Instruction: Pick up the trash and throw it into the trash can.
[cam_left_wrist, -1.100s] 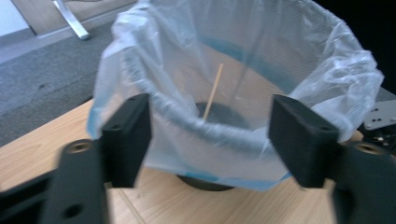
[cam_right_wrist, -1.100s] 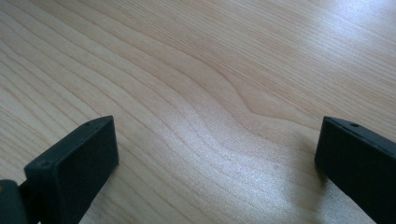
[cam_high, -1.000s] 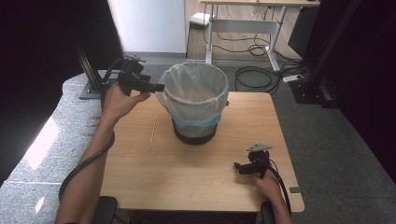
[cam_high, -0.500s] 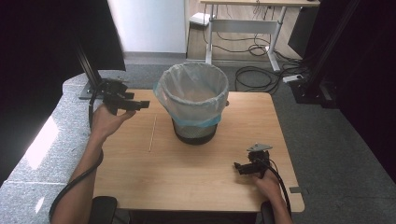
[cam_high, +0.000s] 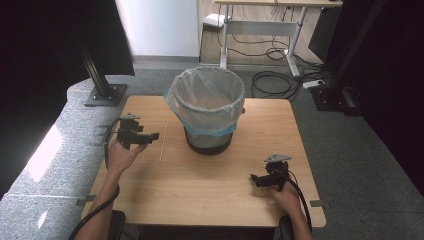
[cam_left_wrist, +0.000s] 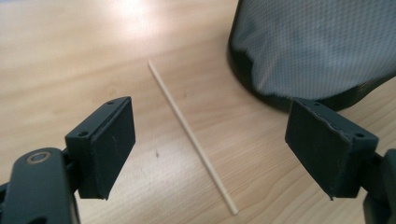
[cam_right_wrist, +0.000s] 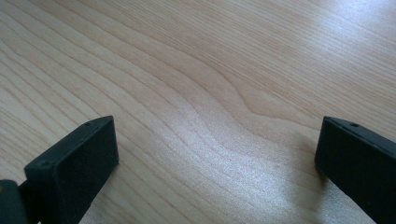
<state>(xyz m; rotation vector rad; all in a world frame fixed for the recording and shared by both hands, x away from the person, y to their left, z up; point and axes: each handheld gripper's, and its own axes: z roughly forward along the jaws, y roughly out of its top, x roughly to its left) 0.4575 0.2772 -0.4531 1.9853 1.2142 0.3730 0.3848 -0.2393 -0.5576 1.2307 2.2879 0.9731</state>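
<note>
A thin wooden stick (cam_high: 162, 143) lies flat on the wooden table (cam_high: 210, 190), left of a black mesh bin (cam_high: 208, 110) lined with a pale bag. My left gripper (cam_high: 151, 135) hovers just left of the stick, open, jaws empty. In the left gripper view the stick (cam_left_wrist: 190, 133) runs diagonally between the wide-apart jaws, my left gripper (cam_left_wrist: 210, 140) above it, and the bin (cam_left_wrist: 317, 46) stands at the upper right. My right gripper (cam_high: 256, 179) rests low near the table's front right, open. In the right gripper view, my right gripper (cam_right_wrist: 217, 161) frames bare wood.
The bin stands at the table's back middle. A grey padded surface (cam_high: 60, 145) borders the table's left side, with a black stand base (cam_high: 105, 95) on it. Cables (cam_high: 280, 80) and a desk frame lie on the floor beyond.
My left gripper has come away from the bin's rim, moving left and down toward the near side, and now hovers beside the stick. The right gripper has stayed put.
</note>
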